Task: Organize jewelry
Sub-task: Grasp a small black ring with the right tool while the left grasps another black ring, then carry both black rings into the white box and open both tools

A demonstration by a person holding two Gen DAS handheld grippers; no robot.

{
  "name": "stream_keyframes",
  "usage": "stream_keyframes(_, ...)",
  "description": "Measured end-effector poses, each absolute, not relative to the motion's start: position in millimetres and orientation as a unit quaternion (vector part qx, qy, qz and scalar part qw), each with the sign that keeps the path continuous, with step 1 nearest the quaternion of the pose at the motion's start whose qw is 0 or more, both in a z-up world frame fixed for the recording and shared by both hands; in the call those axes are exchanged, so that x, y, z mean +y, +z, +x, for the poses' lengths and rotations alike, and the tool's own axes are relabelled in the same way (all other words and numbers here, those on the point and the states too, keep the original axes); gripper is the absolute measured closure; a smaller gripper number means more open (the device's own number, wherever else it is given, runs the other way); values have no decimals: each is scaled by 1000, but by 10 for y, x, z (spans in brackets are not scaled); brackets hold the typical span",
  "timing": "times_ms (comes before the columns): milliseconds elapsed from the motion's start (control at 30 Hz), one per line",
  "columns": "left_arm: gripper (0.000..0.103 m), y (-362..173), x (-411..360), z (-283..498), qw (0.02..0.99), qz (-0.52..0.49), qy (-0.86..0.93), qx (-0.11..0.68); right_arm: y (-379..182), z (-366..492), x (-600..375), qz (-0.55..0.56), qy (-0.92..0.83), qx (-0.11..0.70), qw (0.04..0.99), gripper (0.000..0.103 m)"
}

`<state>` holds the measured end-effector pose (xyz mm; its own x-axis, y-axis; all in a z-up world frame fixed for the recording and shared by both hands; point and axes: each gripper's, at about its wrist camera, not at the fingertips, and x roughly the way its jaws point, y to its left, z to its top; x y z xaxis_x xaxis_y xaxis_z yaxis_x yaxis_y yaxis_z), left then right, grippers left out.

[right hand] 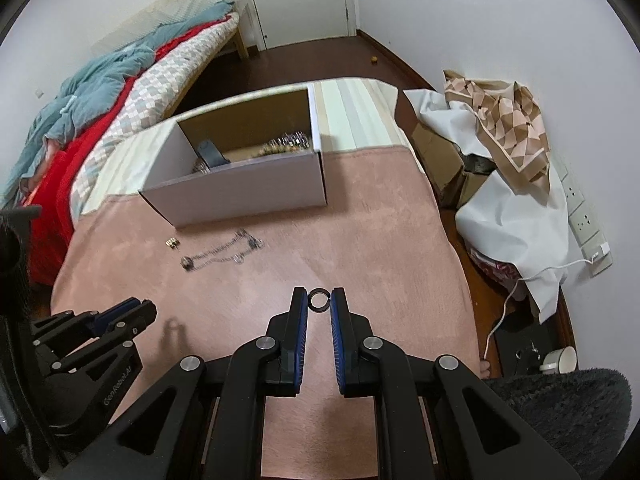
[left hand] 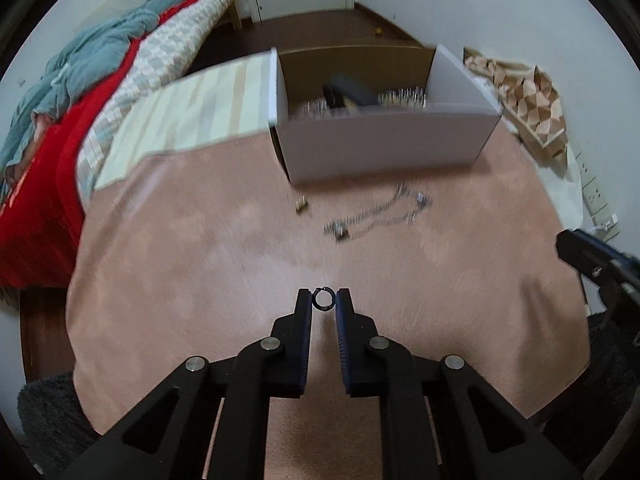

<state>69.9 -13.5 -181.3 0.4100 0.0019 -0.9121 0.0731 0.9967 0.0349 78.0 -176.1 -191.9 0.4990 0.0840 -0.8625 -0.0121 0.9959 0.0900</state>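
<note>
My left gripper [left hand: 323,298] is shut on a small dark ring [left hand: 323,299], held above the pink blanket [left hand: 200,280]. My right gripper [right hand: 319,299] is shut on another dark ring [right hand: 319,300]. A silver chain necklace [left hand: 376,216] [right hand: 222,256] and a small gold piece [left hand: 301,205] [right hand: 173,243] lie on the blanket in front of the open white box [left hand: 384,148] [right hand: 240,196]. The box holds several pieces of jewelry and a dark object [right hand: 210,152]. The left gripper also shows in the right wrist view [right hand: 138,312], the right one at the left wrist view's right edge [left hand: 592,256].
A bed with red, checked and teal bedding [right hand: 100,100] runs along the left. A white sheet and patterned cloth [right hand: 504,128] cover boxes at the right, by wall sockets [right hand: 584,220]. A cup [right hand: 560,360] stands on the dark floor. A grey fluffy cushion [right hand: 560,412] lies at lower right.
</note>
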Motion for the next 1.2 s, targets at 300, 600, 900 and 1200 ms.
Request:
stream_keyframes(300,94,-1245,-40,1163,865,-2,-35,501,-1585,1243,-1769,77,47,467,879,91)
stream_keyframes(600,94,-1201,61,2170,839,-74,-82,533,-1644,2260,-1804,161,100,494,849,91)
stream_keyframes(900,92,-1401,-137,2703,788,-107,-139,590,-1931,2645,-1870,206,114,549,802,90)
stream_keyframes(1200,50,-1165,-5,2673,813,-99,-109,563,-1843,2562,-1992,211,95,541,809,70)
